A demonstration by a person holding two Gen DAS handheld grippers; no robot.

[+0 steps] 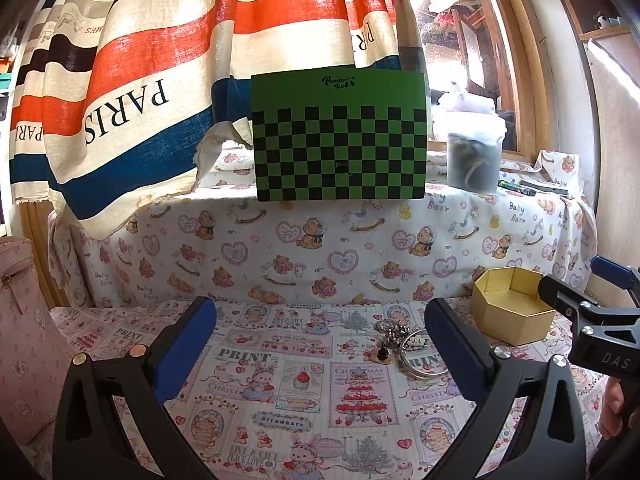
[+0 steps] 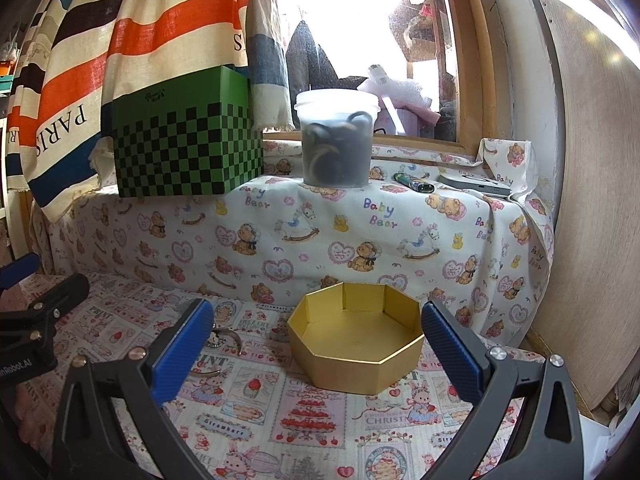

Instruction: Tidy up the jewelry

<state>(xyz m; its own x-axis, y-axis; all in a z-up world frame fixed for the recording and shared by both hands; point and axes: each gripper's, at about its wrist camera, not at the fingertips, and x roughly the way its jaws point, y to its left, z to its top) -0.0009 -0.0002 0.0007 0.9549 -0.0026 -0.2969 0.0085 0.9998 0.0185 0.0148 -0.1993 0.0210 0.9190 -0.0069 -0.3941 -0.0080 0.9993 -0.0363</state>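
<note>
Jewelry (image 1: 404,346): small heap on the cloth, just left of the gold box (image 2: 356,344). Lies ahead-right of the left claw (image 1: 320,344), the nearer one. Right claw (image 2: 316,344) faces the box. Both wide open, empty

We read "PARIS" mirrored on the striped curtain (image 1: 132,92) at upper left, and "HERMES" near its top in the right wrist view. The bear-print cloth (image 2: 380,216) says "Baby Bear". The tablecloth (image 1: 280,400) shows "PRINT", "CHRISTMAS", "Strawbarr". The right gripper (image 1: 612,320) at right edge carries "DAS"
</note>
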